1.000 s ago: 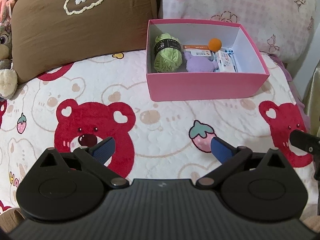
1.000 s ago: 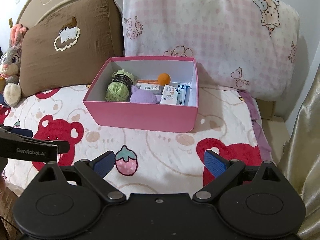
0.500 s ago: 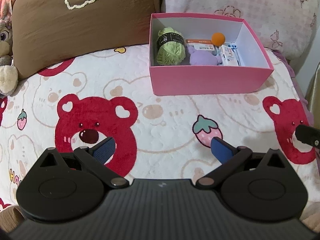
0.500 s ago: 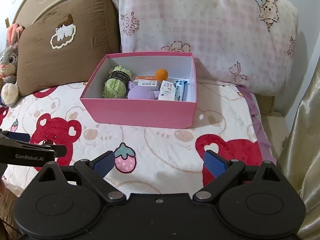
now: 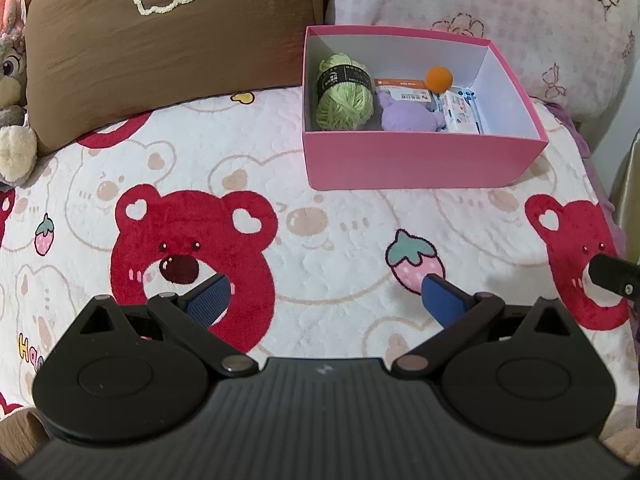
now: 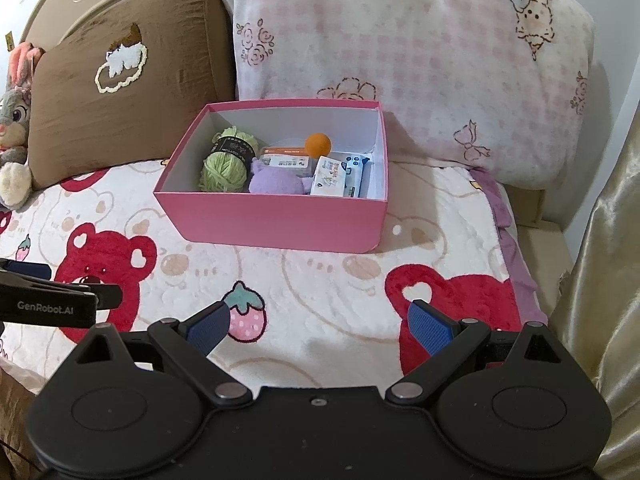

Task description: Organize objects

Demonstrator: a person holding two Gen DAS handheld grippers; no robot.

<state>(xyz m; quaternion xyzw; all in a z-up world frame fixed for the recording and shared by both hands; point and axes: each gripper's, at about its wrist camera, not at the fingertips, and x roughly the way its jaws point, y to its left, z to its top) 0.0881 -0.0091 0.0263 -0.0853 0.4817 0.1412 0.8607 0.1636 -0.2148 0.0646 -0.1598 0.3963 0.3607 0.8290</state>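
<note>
A pink box (image 5: 420,160) (image 6: 276,220) stands on the bear-print blanket near the pillows. In it lie a green yarn ball (image 5: 344,92) (image 6: 226,160), a purple plush (image 5: 408,114) (image 6: 276,180), an orange ball (image 5: 439,79) (image 6: 317,144), a flat orange-labelled pack (image 5: 400,89) (image 6: 286,159) and a white tissue pack (image 5: 460,112) (image 6: 334,176). My left gripper (image 5: 324,298) is open and empty, low over the blanket, well short of the box. My right gripper (image 6: 320,324) is open and empty, also short of the box.
A brown pillow (image 5: 160,40) (image 6: 120,80) and a pink checked pillow (image 5: 500,0) (image 6: 400,48) lean behind the box. A rabbit plush (image 5: 14,92) (image 6: 14,120) sits at far left. A gold curtain (image 6: 600,280) hangs at right. The left gripper shows in the right wrist view (image 6: 56,300).
Both grippers have drawn back a little from the box and stay open. The box looks slightly farther in the left wrist view. Nothing in the box has moved.
</note>
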